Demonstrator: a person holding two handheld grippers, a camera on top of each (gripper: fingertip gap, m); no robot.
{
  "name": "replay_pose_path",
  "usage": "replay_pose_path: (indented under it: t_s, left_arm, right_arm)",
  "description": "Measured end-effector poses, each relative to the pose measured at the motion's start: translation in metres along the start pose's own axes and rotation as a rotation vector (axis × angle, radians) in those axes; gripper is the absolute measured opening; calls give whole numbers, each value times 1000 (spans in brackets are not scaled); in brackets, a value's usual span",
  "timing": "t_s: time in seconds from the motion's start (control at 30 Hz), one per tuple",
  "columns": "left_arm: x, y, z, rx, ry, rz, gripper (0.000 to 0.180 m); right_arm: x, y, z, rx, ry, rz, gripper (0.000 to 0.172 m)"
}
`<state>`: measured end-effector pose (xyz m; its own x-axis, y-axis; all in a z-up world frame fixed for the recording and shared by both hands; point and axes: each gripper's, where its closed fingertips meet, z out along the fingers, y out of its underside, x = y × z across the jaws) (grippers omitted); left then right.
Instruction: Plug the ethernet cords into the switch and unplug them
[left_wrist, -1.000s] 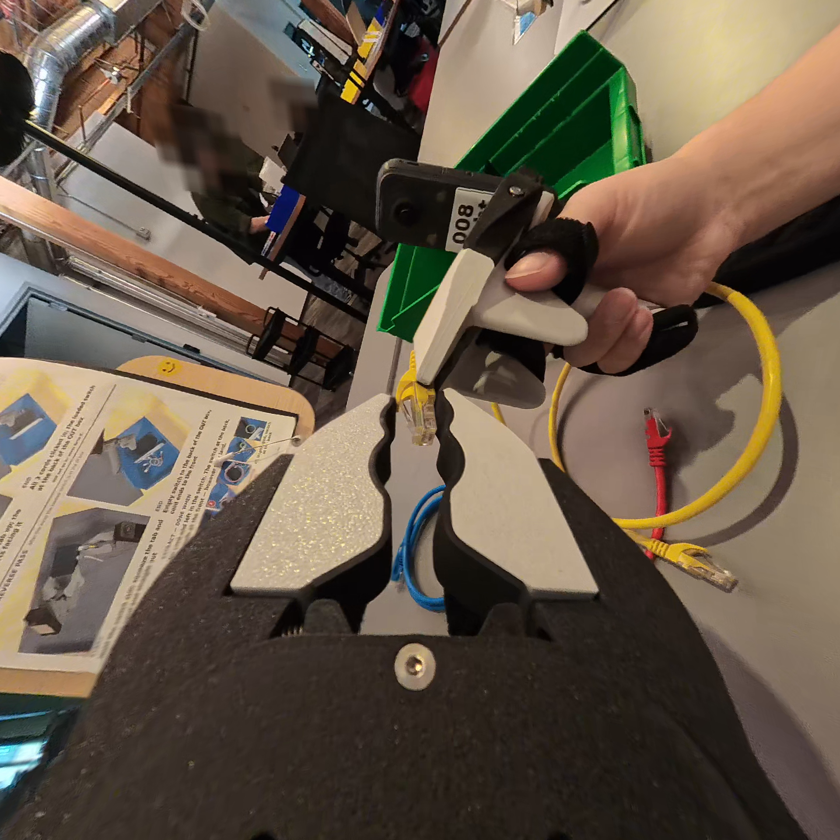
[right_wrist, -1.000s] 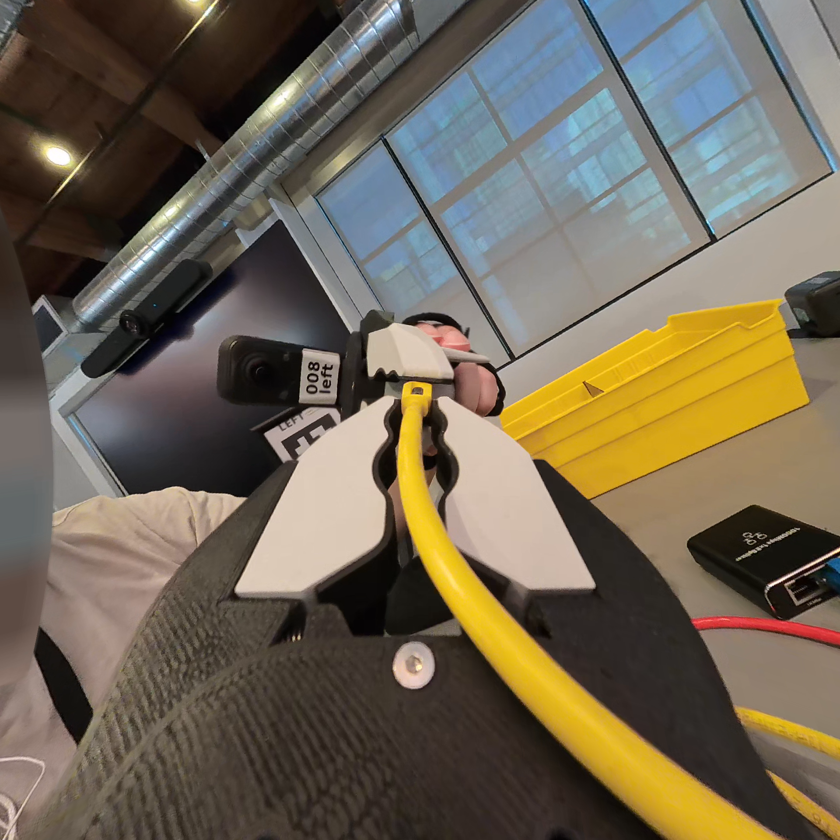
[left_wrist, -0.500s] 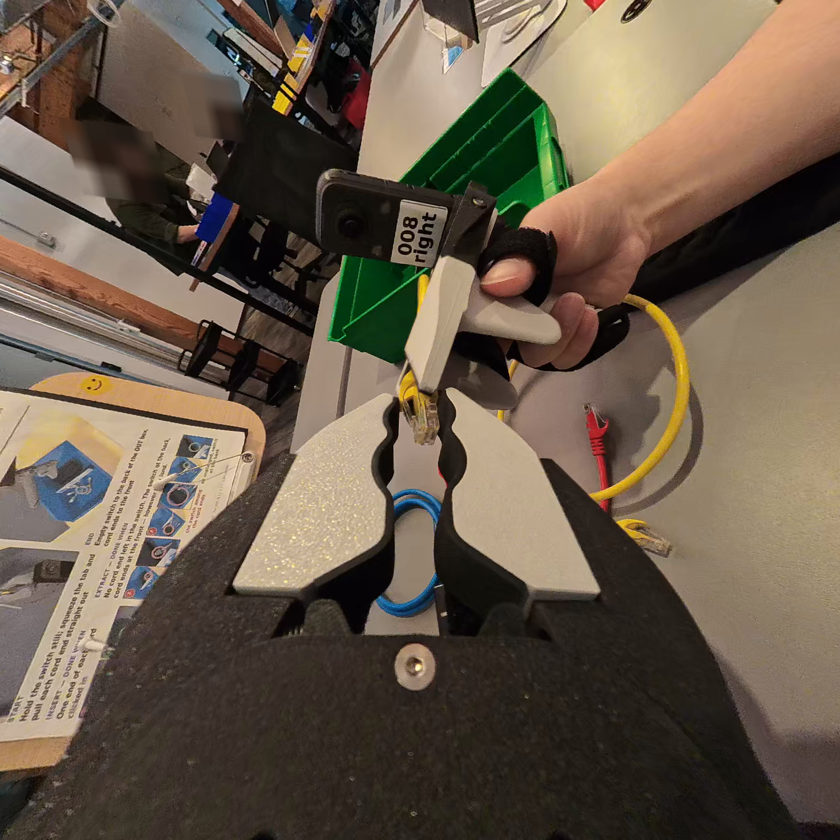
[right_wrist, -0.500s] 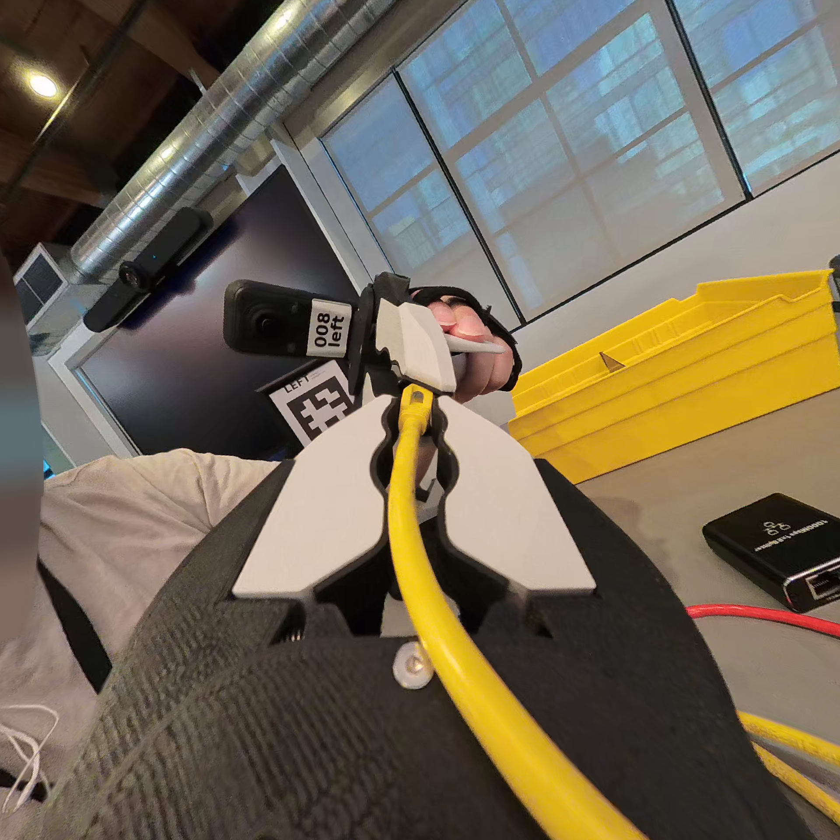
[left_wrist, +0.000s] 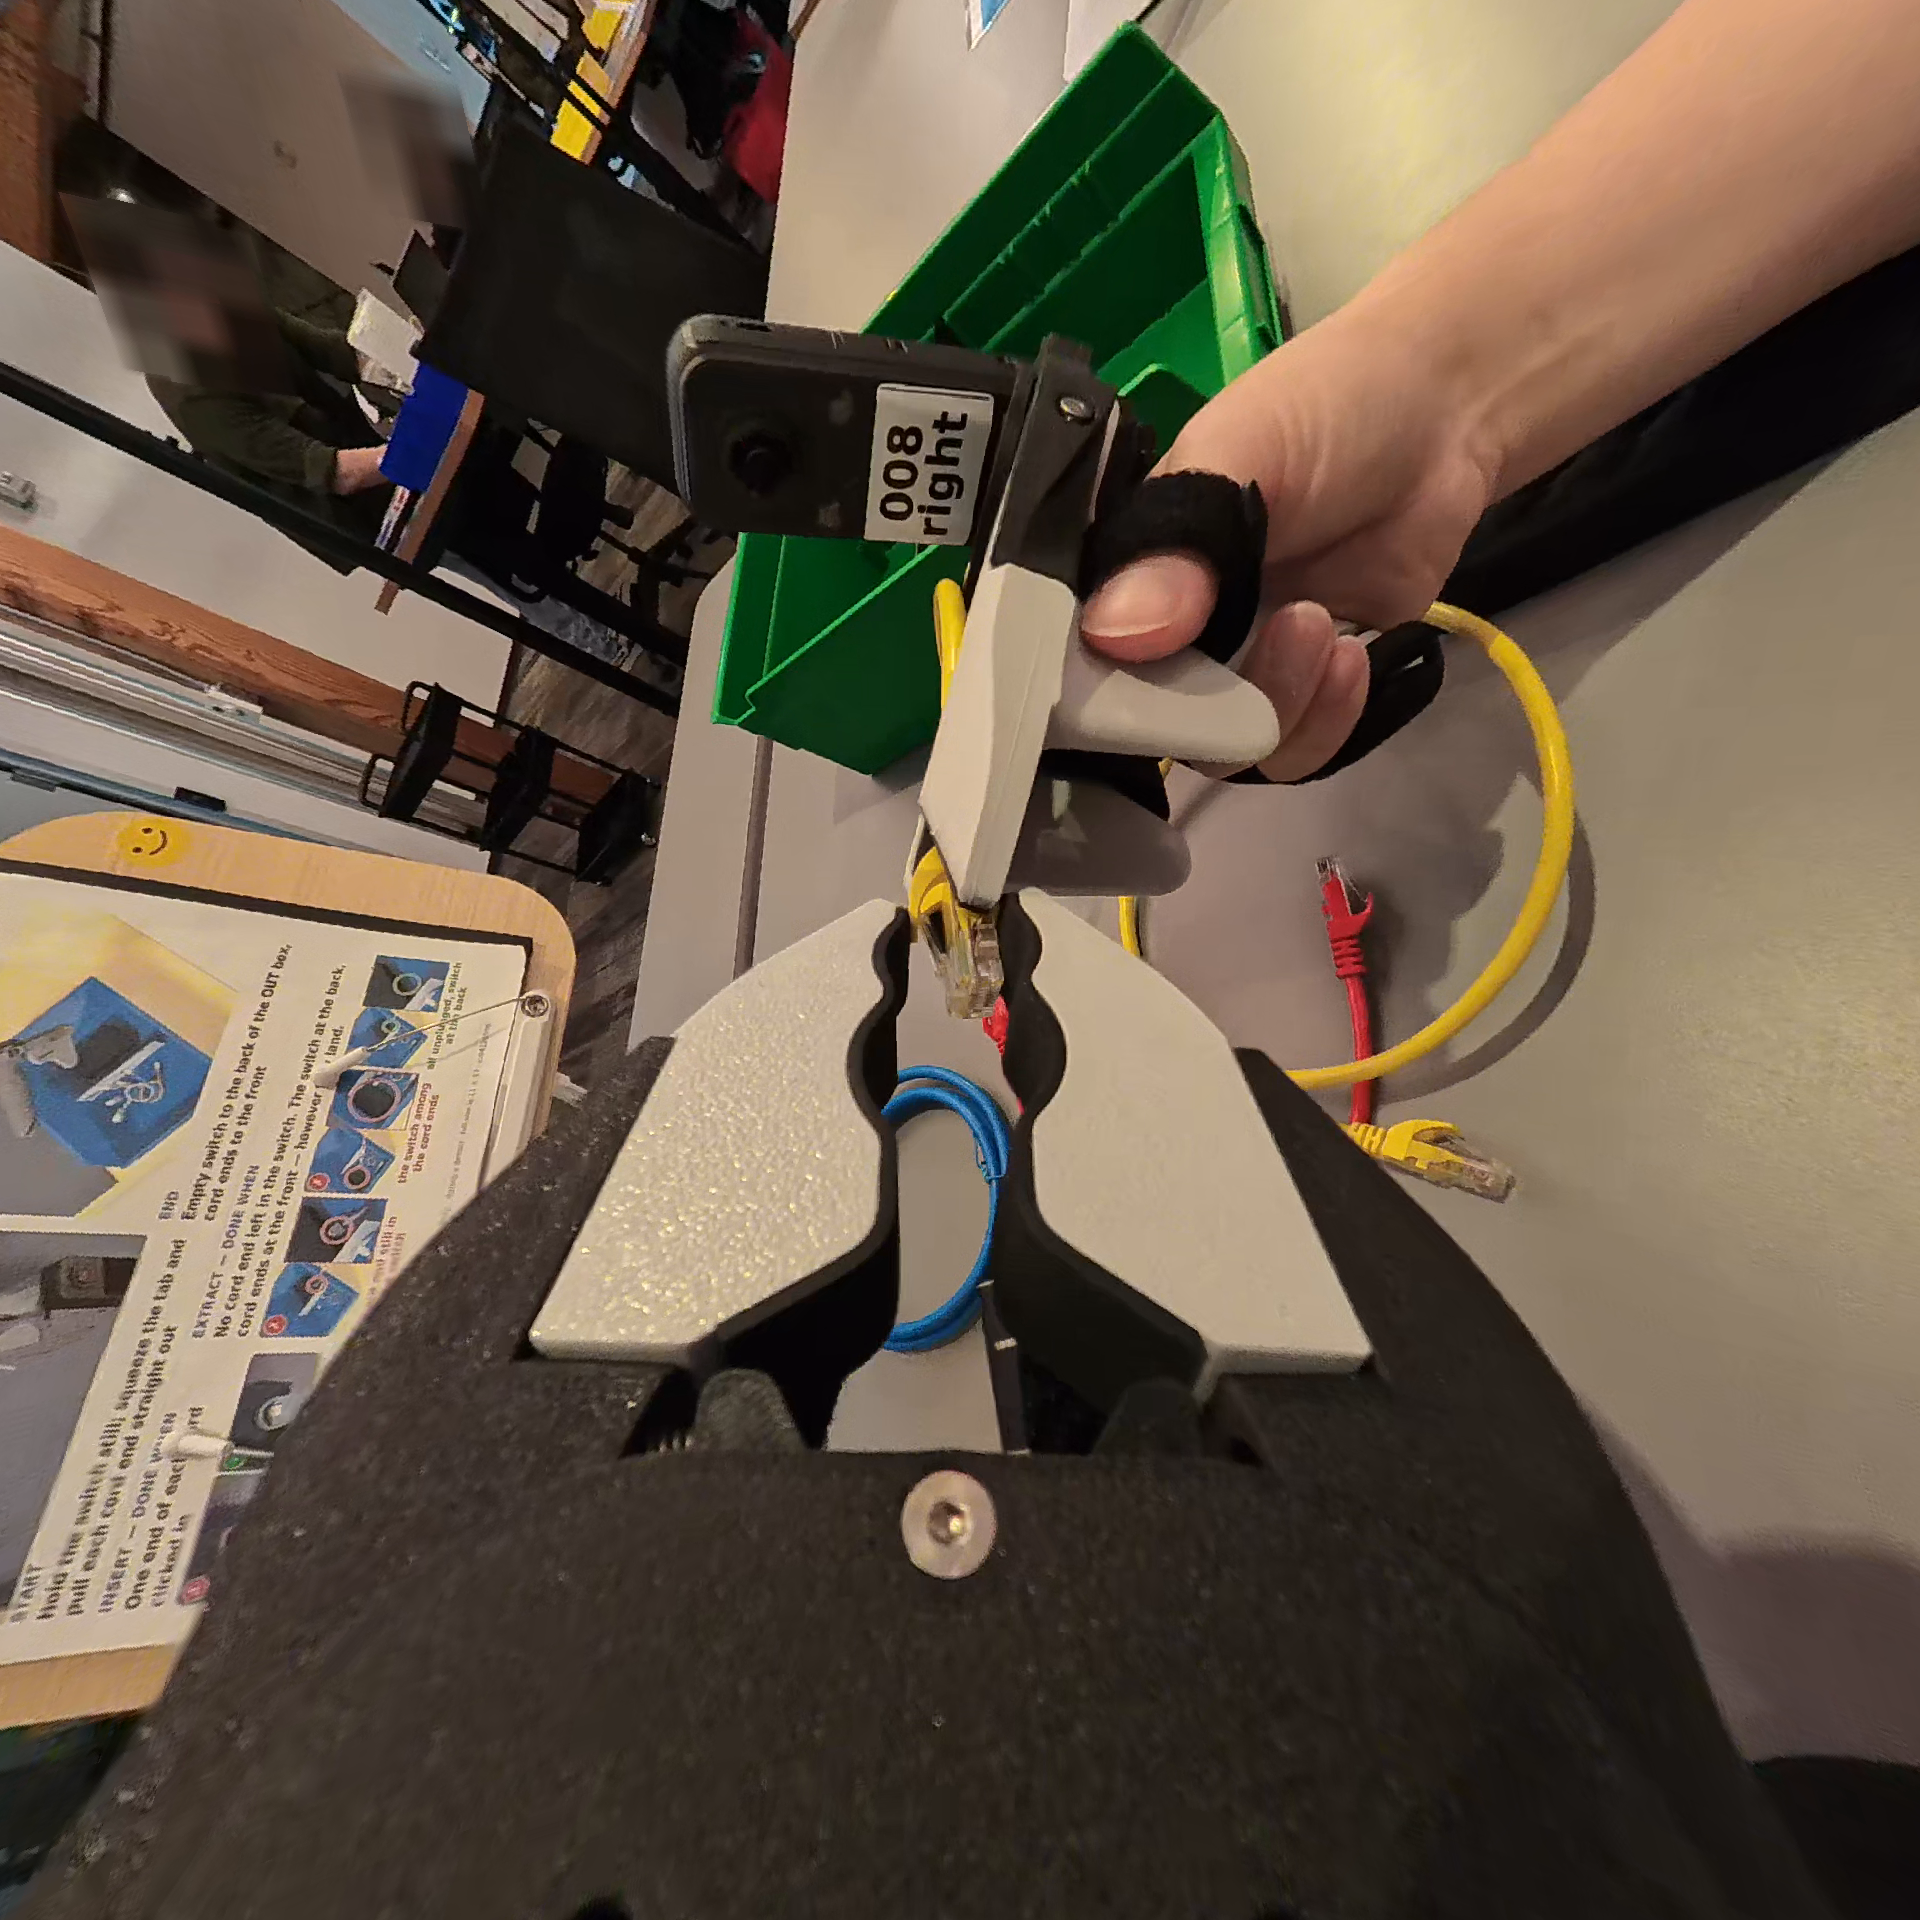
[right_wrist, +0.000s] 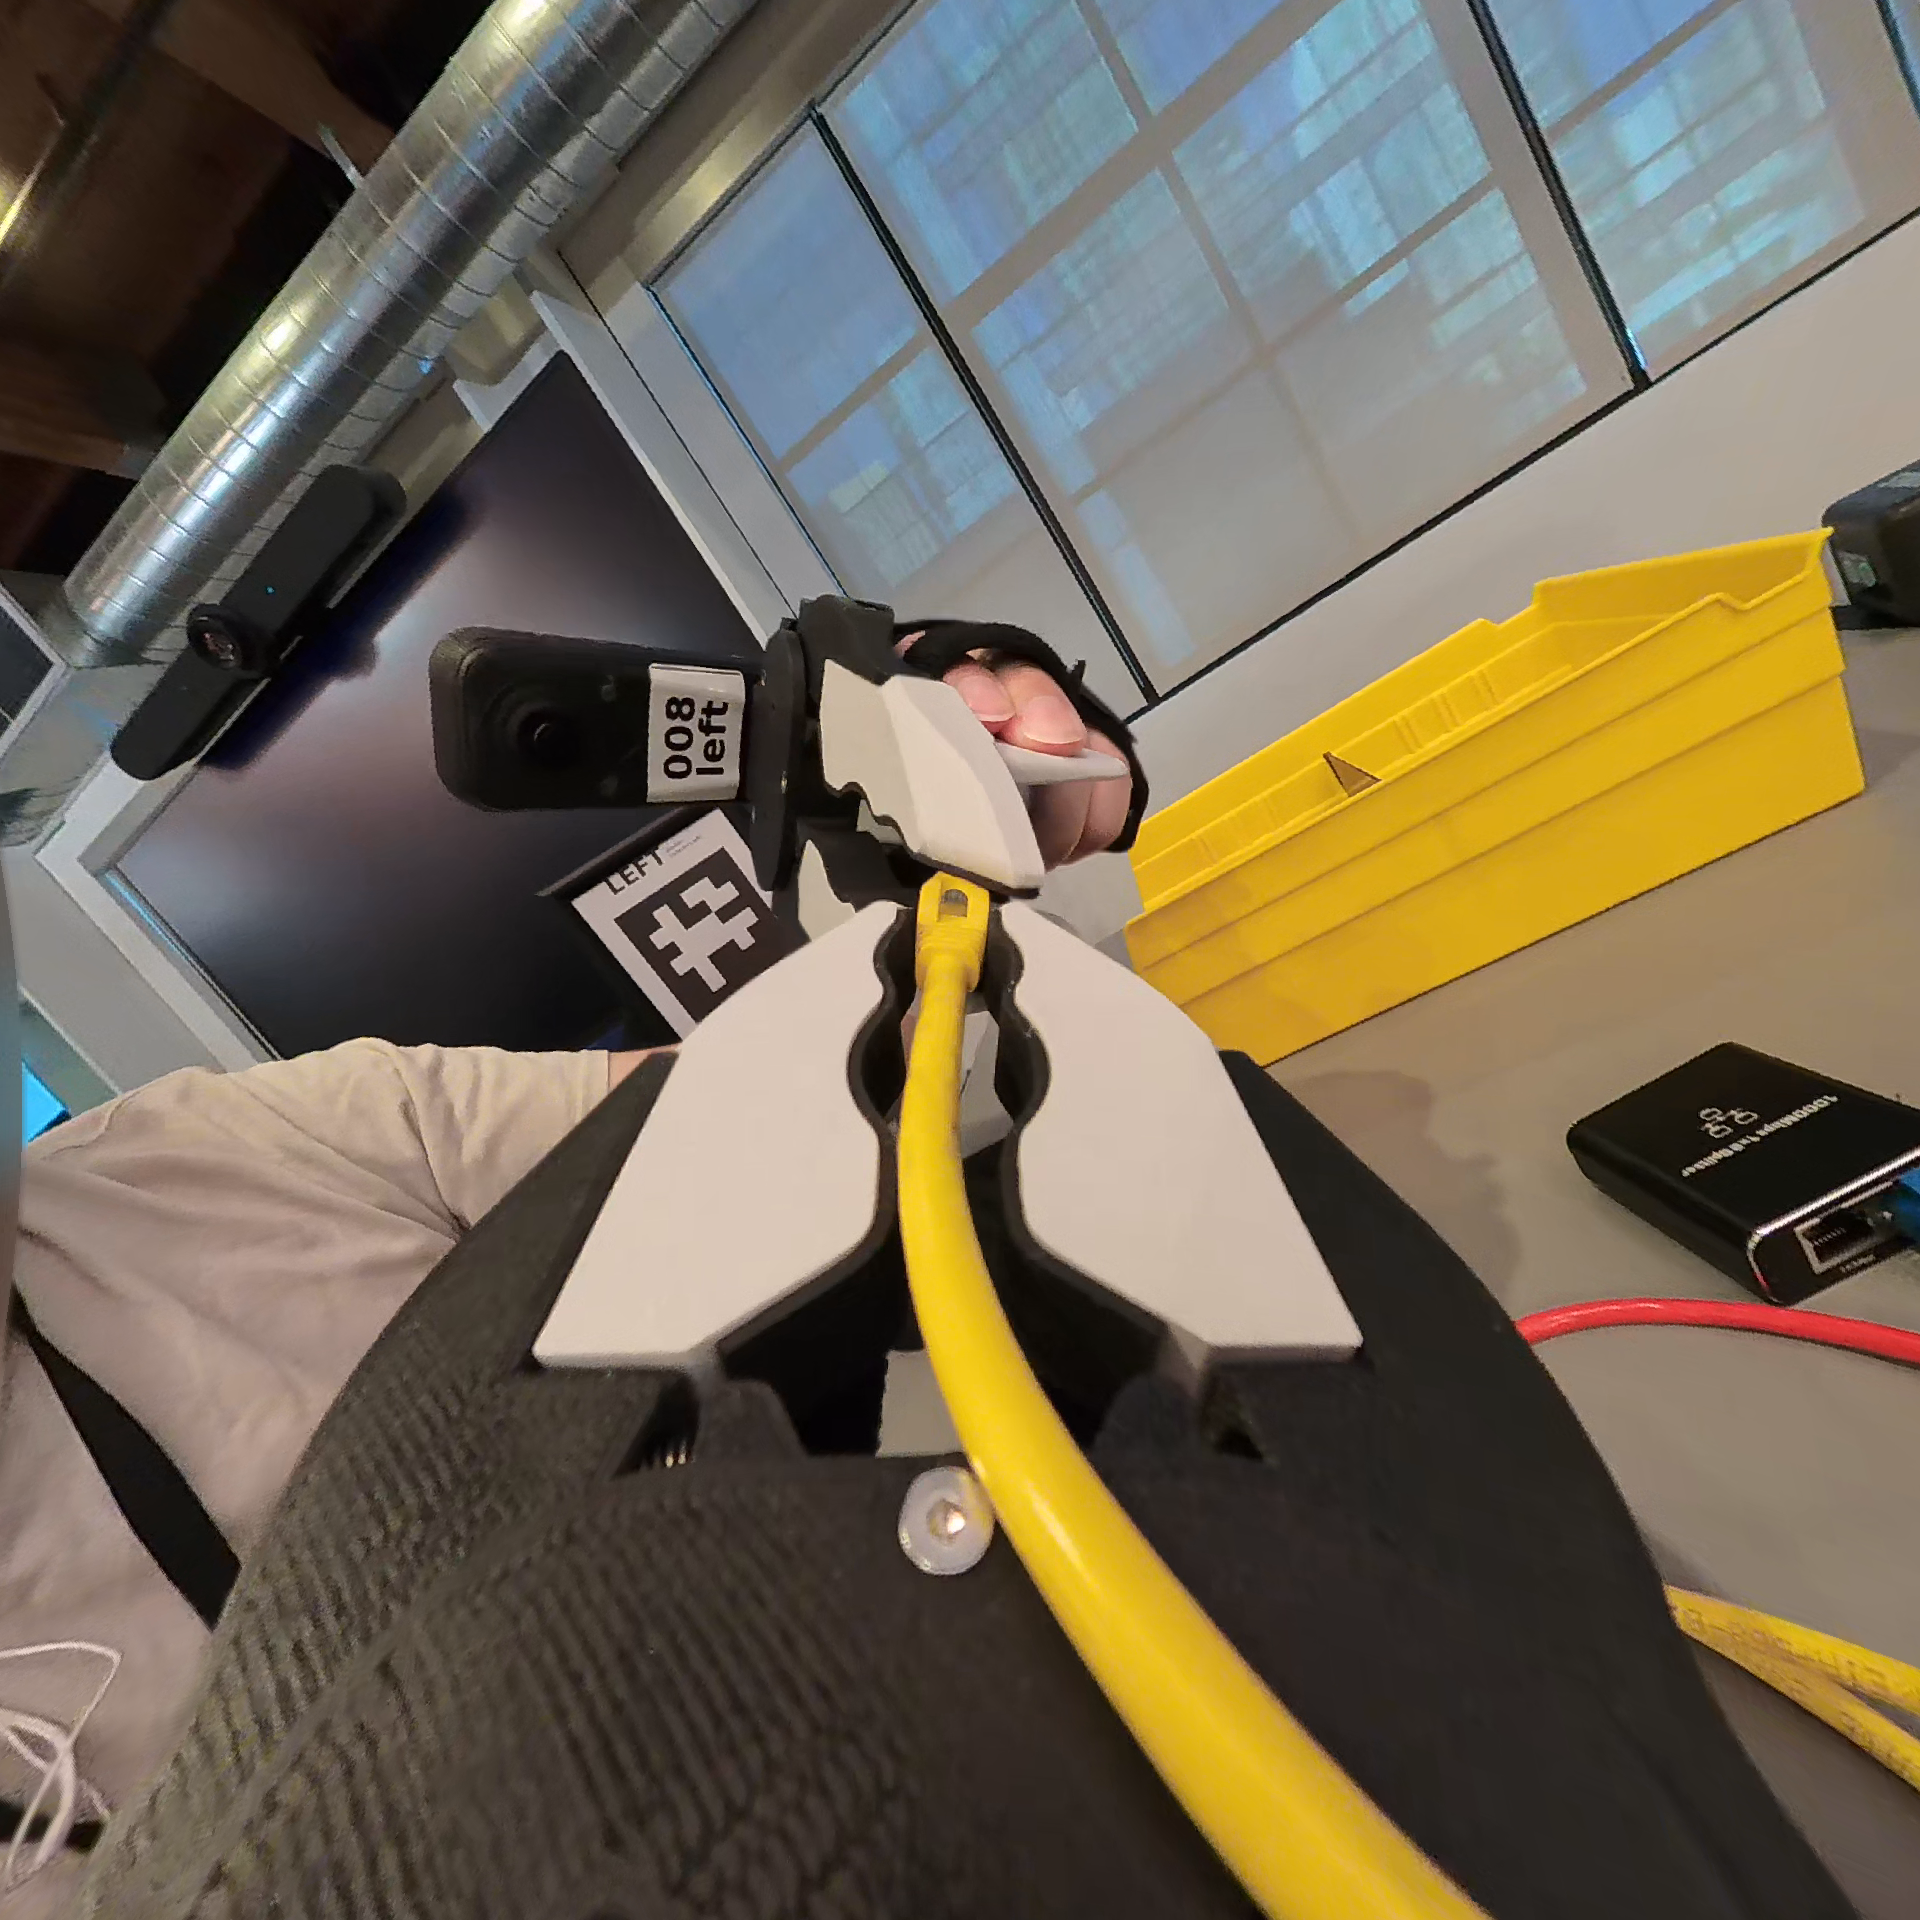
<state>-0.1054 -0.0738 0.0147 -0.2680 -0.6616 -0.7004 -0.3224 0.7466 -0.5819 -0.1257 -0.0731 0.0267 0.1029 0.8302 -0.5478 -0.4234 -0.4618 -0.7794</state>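
where the two tongs meet: above the bench (left_wrist: 1714, 1351), tip to tip, both on one end of the yellow cord (right_wrist: 935, 1195)
left tongs (left_wrist: 951, 966): closed down to a narrow gap on the clear plug (left_wrist: 966, 971) at the cord's end; the plug stands upright between the black pads, its contacts pointing back toward the camera
right tongs (right_wrist: 945, 935): nearly closed, pads pressed on the yellow boot just behind the plug; the cord runs back between the fingers and over the tongs body
right hand (left_wrist: 1351, 499): wrapped round the handle, thumb under a black strap
left hand (right_wrist: 1049, 748): fingertips on the trigger, seen past the grey finger
rest of yellow cord: loops on the bench to the right; its other plug (left_wrist: 1444, 1153) lies flat and free
switch (right_wrist: 1745, 1153): black box lying on the bench, well apart from the held plug, port face toward the frame edge; a blue connector (right_wrist: 1896, 1221) sits in one port, the port beside it open
blue cord (left_wrist: 940, 1216): coiled on the bench, seen through the left tongs' fingers
red cord (left_wrist: 1351, 956): lies loose inside the yellow loop, its plug end free
green bin (left_wrist: 1039, 364): behind the right hand
yellow bin (right_wrist: 1507, 790): beyond the switch
instruction sheet (left_wrist: 208, 1195): on a wooden board at left
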Motion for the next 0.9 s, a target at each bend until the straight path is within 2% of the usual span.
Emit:
replay_pose_path:
  t_s: [0.1, 0.23, 0.3, 0.37, 0.5, 0.6, 0.67, 0.73, 0.8, 0.9]
  left_arm:
    - [-2, -2, 1, 15, -19, -40, 18]
    - [-14, 11, -11, 8, -113, -186, 47]
    - [-22, 35, -19, -29, -180, -348, 52]
    - [-23, 72, -21, -140, -230, -523, 60]
    - [-9, 137, -16, -394, -311, -782, 52]
    - [5, 154, -5, -463, -307, -1038, 63]
    - [7, 158, 3, -483, -327, -1052, 70]
    - [8, 174, 7, -581, -391, -977, 79]
    - [19, 191, 14, -709, -397, -936, 93]
    - [26, 204, 27, -777, -395, -890, 98]
  right_arm:
    - [2, -3, -3, 16, 12, -10, 13]
    - [10, -14, -13, 55, 56, -57, 13]
    - [11, -19, -17, 73, 79, -122, 13]
    - [13, -23, -21, 75, 122, -194, 13]
    - [20, -29, -27, 78, 232, -313, 13]
    - [22, -31, -30, 73, 294, -394, 13]
    - [20, -34, -32, 75, 315, -451, 13]
    - [18, -38, -35, 86, 331, -479, 13]
    - [15, -42, -37, 103, 324, -481, 13]
    - [14, -45, -40, 127, 304, -451, 13]
